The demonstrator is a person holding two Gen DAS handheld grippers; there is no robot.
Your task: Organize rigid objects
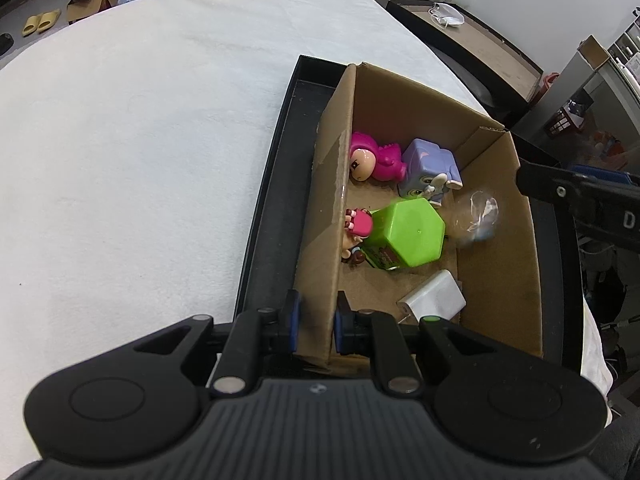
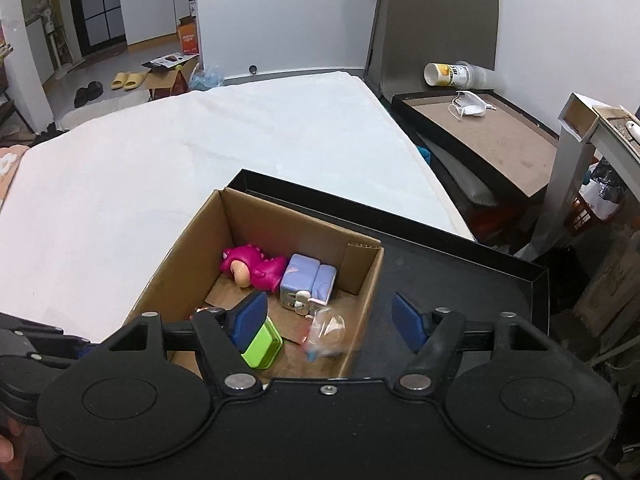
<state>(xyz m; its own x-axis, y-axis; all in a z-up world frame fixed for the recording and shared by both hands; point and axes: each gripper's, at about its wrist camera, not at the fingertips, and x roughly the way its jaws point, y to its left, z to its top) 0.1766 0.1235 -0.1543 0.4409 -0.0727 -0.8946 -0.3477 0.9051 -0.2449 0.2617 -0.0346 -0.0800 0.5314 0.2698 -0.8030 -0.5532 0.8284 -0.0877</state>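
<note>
A cardboard box (image 1: 332, 184) stands in a black tray (image 1: 272, 184) on the white table. Inside lie a pink dinosaur figure (image 1: 376, 158), a purple cube toy (image 1: 430, 168), a green hexagonal box (image 1: 404, 238), a small red-capped figure (image 1: 356, 228), a white charger (image 1: 434, 300) and a blurred clear plastic piece (image 1: 478, 216). My left gripper (image 1: 316, 322) is shut on the box's left wall near the front corner. My right gripper (image 2: 332, 320) is open and empty above the box (image 2: 180, 248), over the clear piece (image 2: 326, 332).
The white cloth (image 1: 140, 140) covers the table to the left. A brown-topped side table (image 2: 484, 132) with a face mask (image 2: 470, 106) and a tipped cup (image 2: 452, 74) stands at the right. Cartons and slippers lie on the floor behind.
</note>
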